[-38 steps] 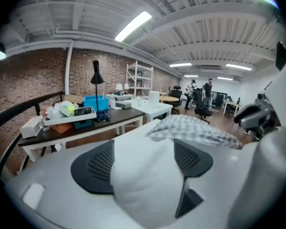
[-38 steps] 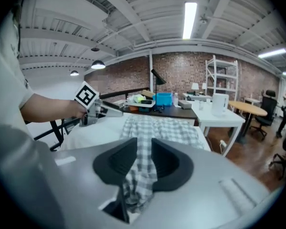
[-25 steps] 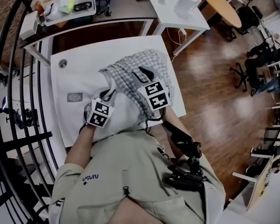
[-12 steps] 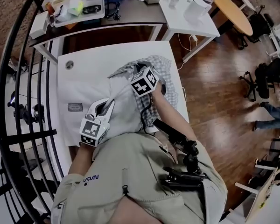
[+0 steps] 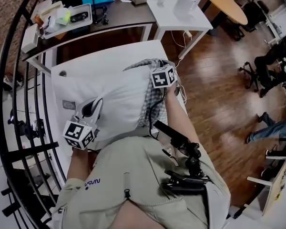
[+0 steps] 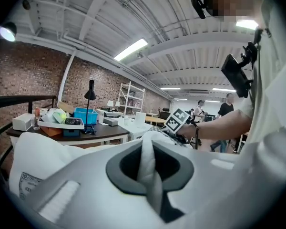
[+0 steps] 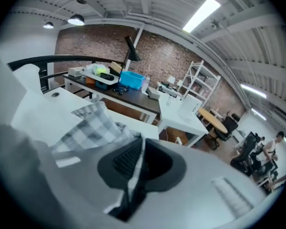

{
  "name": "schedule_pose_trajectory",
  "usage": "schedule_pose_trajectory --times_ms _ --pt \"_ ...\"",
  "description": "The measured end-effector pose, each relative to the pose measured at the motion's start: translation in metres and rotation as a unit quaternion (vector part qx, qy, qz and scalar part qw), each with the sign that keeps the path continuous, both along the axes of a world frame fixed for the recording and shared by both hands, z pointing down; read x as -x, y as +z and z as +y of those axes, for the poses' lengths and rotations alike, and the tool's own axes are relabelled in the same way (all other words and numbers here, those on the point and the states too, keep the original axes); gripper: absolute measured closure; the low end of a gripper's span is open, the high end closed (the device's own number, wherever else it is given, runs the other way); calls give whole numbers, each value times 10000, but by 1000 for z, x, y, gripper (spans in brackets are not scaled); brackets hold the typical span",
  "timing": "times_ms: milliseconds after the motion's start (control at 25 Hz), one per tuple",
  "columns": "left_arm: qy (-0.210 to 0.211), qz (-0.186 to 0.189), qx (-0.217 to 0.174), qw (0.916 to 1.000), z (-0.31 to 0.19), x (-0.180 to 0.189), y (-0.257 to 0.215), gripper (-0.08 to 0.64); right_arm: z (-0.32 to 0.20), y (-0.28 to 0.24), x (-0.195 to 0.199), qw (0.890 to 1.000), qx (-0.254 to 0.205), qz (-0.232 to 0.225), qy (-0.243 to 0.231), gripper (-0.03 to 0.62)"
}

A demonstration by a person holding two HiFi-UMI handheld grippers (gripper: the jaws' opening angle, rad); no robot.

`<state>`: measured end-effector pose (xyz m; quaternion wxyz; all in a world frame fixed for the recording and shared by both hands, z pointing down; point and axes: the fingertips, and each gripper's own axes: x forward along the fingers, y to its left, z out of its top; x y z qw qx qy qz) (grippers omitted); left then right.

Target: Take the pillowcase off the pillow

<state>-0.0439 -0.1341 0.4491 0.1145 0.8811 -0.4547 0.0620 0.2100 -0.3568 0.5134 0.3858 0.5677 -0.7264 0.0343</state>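
A white pillow [image 5: 117, 101] lies across the white table [image 5: 86, 63], raised at its near-left corner. The grey-checked pillowcase [image 5: 152, 97] is bunched over its right end only. My left gripper [image 5: 91, 109] is at the pillow's near-left corner, shut on a fold of the white pillow fabric [image 6: 148, 163]. My right gripper [image 5: 158, 72] is at the far right end; its jaws have just been closing and now pinch the checked pillowcase [image 7: 88, 123], a strip of which runs between the right gripper's [image 7: 136, 163] pads.
A dark desk [image 5: 109, 23] with trays and a blue bin stands behind the table. Beside it is a white side table [image 5: 181, 15]. A black railing [image 5: 12, 89] runs along the left. Wooden floor [image 5: 219, 99] lies to the right, with people at desks farther off.
My right gripper has swung to the far right end with the checked cloth, which now covers much less of the pillow. My left gripper has moved down-left, lifting the pillow corner.
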Motion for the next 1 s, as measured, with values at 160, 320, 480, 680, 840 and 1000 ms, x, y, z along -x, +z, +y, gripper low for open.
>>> schedule_pose_trajectory --times_ms 160,320,480,680,840,1000 --pt "-223 96 451 9987 -26 11 32 541 -5 6 1 9998 46 -159 -118 574" --pt "-227 -304 463 9982 -61 18 48 364 15 -7 12 9969 17 -641 -458 461" --pt "-112 -568 -140 9982 -44 -1 2 247 78 -28 5 9887 -93 -1438 -419 440" --pt "1509 -1588 330 9751 35 -88 42 208 187 -23 6 9757 291 -2130 -424 428" --pt "1622 -2631 861 9471 44 -94 126 186 250 11 22 9675 969 -2293 -450 414" --pt "1362 -2426 882 9565 28 -86 120 409 284 61 57 9627 1671 -2014 -690 393"
